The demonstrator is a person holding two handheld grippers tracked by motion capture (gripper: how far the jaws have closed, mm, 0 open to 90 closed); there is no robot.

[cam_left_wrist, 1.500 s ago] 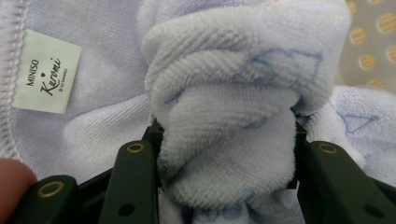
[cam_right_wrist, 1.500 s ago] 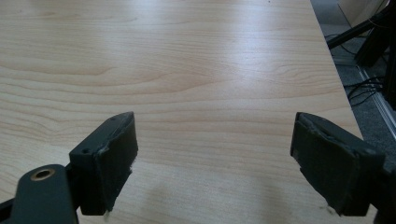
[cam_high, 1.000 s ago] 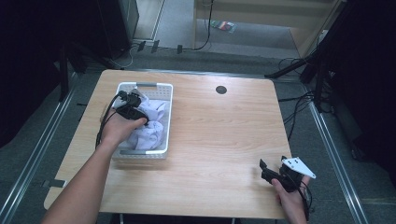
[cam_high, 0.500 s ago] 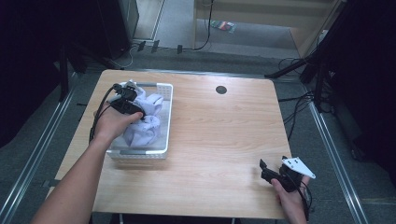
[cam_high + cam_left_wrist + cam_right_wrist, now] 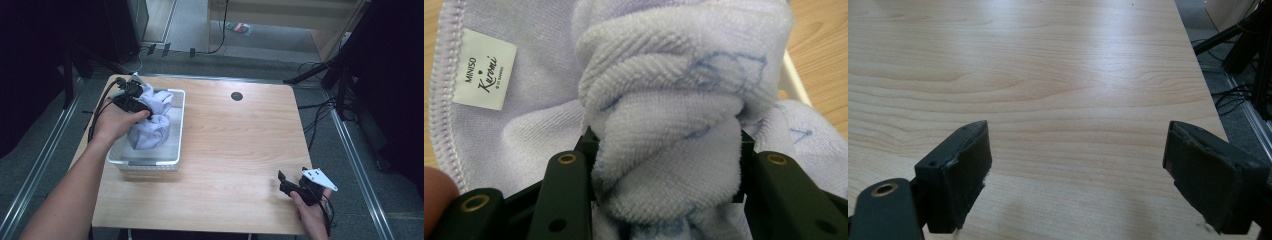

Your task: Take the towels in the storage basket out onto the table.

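1. My left hand-held gripper (image 5: pixel 134 96) has its jaws clamped on a thick fold of the pale lilac towel (image 5: pixel 150 122); in the left gripper view the bunched terry (image 5: pixel 664 150) fills the gap between them, with a sewn label (image 5: pixel 484 68) on the flat part beside it.

2. The towel sits bunched in the white basket (image 5: pixel 145 164) at the left side of the surface (image 5: pixel 235 150), and the held part stands above the basket's far left rim. The rest hangs down into the basket.

3. My right hand-held gripper (image 5: pixel 292 186) waits near the front right corner of the surface, jaws spread wide and holding nothing; the right gripper view looks over bare wood (image 5: pixel 1048 75) between its pads.

4. My reading of progress: the grab is made and the lift is only begun. Most of the cloth is not yet clear of the basket.

5. What I judge is left: raise the towel free of the rim, carry it to the open middle of the surface, and probably bring the right side in to take a second corner.
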